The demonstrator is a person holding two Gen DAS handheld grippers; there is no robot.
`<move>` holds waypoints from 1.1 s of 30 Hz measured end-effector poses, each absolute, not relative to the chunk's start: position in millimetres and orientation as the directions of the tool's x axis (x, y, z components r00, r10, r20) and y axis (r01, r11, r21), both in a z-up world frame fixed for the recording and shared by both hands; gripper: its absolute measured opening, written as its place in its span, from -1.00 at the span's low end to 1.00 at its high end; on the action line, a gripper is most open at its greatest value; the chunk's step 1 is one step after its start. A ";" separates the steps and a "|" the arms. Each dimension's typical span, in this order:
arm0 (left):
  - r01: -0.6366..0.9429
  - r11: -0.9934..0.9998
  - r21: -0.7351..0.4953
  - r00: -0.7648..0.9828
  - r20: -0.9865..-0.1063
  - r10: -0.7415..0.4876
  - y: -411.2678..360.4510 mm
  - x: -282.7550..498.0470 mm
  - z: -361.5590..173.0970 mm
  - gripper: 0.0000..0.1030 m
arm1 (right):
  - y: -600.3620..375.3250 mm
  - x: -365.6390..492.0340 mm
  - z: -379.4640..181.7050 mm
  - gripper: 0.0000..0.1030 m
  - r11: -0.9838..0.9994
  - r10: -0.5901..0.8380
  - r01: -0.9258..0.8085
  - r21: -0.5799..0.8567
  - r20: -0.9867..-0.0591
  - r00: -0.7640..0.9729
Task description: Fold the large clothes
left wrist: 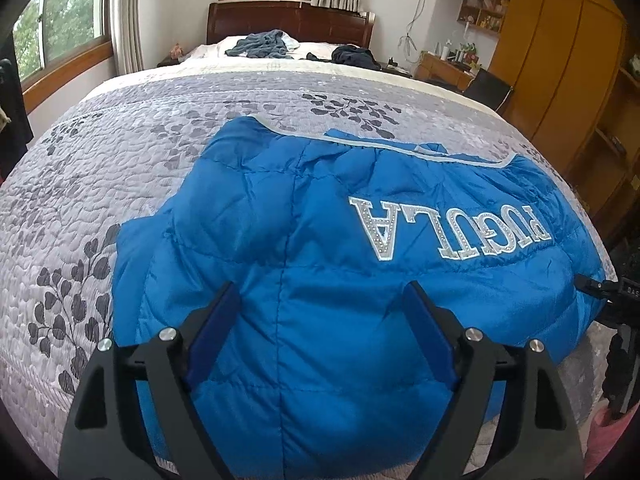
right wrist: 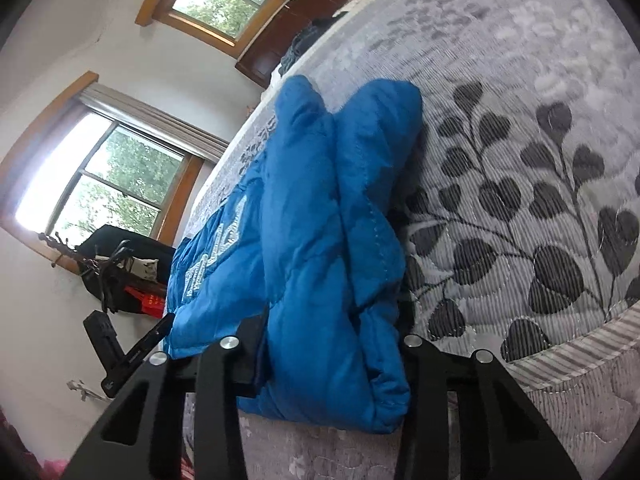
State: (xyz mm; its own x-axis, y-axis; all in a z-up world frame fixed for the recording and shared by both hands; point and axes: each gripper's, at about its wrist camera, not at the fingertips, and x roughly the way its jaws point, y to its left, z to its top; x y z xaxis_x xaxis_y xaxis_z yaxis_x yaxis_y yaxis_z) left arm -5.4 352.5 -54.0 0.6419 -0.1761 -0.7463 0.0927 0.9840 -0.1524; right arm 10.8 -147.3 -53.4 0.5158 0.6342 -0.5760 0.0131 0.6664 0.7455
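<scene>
1. Bedroom with white walls: a large bed (left wrist: 168,128) fills both views, covered by a grey quilted bedspread (left wrist: 120,168) printed with dark leaf sprigs.
2. At the far left, wood-framed windows (left wrist: 60,28) with pale curtains show green trees outside.
3. At the head of the bed, a dark wooden headboard (left wrist: 288,24) stands behind two heaps of dark clothing (left wrist: 264,46) lying on the pillows.
4. Nearer to me, a bright blue padded jacket (left wrist: 320,240) lies on the bedspread at the near end of the bed, folded into a puffy bundle, with silver letters reading "PUGULA" upside down from my side.
5. My left gripper (left wrist: 322,300) hovers over the near part of the jacket; its fingers (left wrist: 212,336), lined with blue pads, stand wide apart with nothing between them.
6. At the jacket's right edge, my right gripper (right wrist: 334,332) has its fingers spread around a thick fold of the blue fabric. The bundle fills the gap between them, but the fingertips are hidden by the cloth, so I cannot tell whether they are squeezing it.
7. On the far right of the room, a tall wooden wardrobe (left wrist: 560,60) and a cluttered desk (left wrist: 444,66) stand against the wall.
</scene>
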 end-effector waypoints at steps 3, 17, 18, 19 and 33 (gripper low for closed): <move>0.105 0.983 -0.150 0.644 -0.743 -0.182 351.3 -4.2 -55.6 0.63 | -149.4 11.8 -62.0 -0.23 0.644 0.650 0.026 0.765 -0.564 0.509; 0.156 0.940 -0.305 0.683 -0.654 -0.326 392.4 -25.5 -35.1 0.65 | -87.1 20.0 41.9 -0.47 0.814 0.536 -0.140 0.563 -0.636 0.555; 0.158 0.940 -0.304 0.695 -0.642 -0.324 397.6 -30.0 -30.4 0.65 | -78.2 21.0 51.1 -0.47 0.824 0.532 -0.166 0.542 -0.638 0.556; 0.158 0.939 -0.307 0.705 -0.630 -0.325 403.0 -33.9 -26.3 0.65 | -64.6 22.5 62.9 -0.47 0.834 0.529 -0.200 0.514 -0.642 0.555; 0.105 0.897 -0.430 0.743 -0.565 -0.358 465.5 -55.2 1.3 0.65 | 152.7 25.0 101.5 -0.47 0.774 0.469 -0.617 0.143 -0.785 0.406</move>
